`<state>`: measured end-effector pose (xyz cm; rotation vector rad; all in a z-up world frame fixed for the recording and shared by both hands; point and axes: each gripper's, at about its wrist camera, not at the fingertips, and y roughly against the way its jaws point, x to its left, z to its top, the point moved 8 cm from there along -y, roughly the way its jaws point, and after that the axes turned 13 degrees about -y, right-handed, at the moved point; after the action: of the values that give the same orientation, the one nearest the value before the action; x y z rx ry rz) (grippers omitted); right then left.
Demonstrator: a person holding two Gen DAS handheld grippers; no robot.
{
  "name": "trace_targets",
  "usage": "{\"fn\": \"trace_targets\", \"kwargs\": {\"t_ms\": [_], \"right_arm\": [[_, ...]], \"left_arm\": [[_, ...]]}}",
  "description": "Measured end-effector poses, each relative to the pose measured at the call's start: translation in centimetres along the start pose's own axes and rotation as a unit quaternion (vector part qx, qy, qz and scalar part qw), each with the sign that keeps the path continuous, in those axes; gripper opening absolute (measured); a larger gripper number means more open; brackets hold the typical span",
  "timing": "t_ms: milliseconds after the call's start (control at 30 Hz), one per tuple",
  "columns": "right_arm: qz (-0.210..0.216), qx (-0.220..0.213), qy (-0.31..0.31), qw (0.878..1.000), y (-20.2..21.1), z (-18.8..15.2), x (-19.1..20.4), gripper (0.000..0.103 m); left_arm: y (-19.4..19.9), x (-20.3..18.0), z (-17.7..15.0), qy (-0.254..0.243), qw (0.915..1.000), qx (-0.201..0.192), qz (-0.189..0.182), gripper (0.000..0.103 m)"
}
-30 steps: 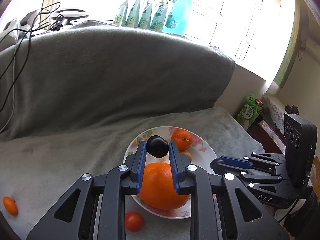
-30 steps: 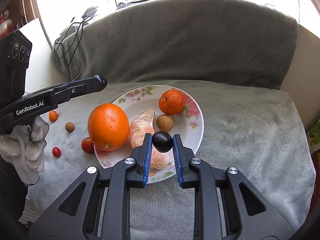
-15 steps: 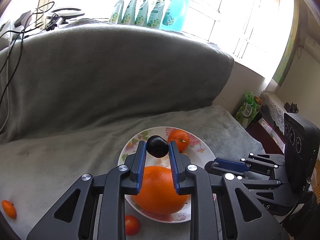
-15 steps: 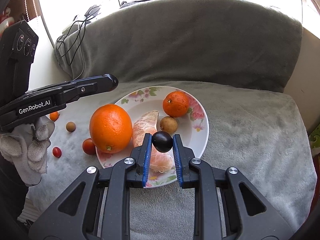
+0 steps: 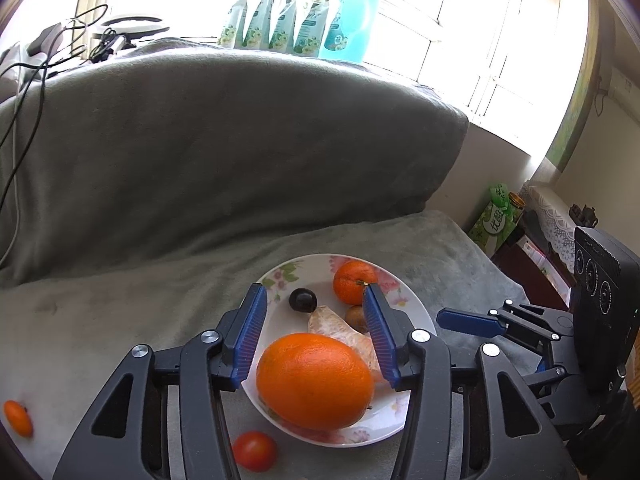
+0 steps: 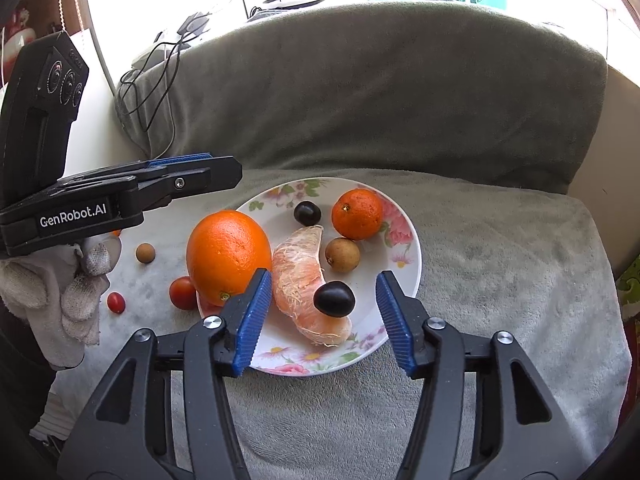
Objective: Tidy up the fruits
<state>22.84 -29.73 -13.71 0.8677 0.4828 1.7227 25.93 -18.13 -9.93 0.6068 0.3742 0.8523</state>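
Both claws just opened, empty; peeled segment (image 6: 306, 280) lies lengthwise, pointing away on plate (image 6: 408, 236)

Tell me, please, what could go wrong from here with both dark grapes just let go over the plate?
The dark grape below the right gripper sits on the curved pomelo segment and may roll off. The large orange overhangs the floral plate rim beside a cherry tomato; a nudge could tip it onto the blanket.

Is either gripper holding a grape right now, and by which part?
No. The left gripper and right gripper have just opened; both dark grapes lie released on the plate.
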Motion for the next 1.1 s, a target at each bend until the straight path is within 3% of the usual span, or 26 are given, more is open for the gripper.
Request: {"fn": "trace_targets", "kwargs": {"t_ms": [33,100,133,233,300,633,1100], "right_arm": [[-0.002,0.000,0.003,1.000,0.0,0.0,0.1,0.062],[-0.002,-0.004,0.009,1.000,0.2,-0.1,0.4,0.079],[-0.002,-0.006,0.011,1.000,0.2,-0.1,0.5,0.080],[-0.005,-0.006,0.017,1.000,0.3,-0.2,0.8,0.084],[-0.006,-0.008,0.021,1.000,0.4,-0.3,0.9,0.088],[-0.003,-0.015,0.023,1.000,1.5,-0.3,1.8,0.088],[0.014,-0.029,0.032,0.999,3.6,-0.7,4.5,0.088]], "left_arm": [[0.0,0.0,0.0,0.000,1.0000,0.000,0.001,0.052],[0.1,0.1,0.0,0.002,1.0000,0.001,0.005,0.061],[0.2,0.2,0.0,0.004,1.0000,0.001,0.005,0.068],[0.3,0.3,0.1,0.007,1.0000,0.000,0.006,0.069],[0.4,0.3,0.1,0.008,0.9999,0.002,0.010,0.075],[1.5,0.7,-0.2,0.012,0.9995,0.007,0.027,0.078],[5.9,2.9,-0.6,0.022,0.9982,-0.018,0.053,0.078]]}}
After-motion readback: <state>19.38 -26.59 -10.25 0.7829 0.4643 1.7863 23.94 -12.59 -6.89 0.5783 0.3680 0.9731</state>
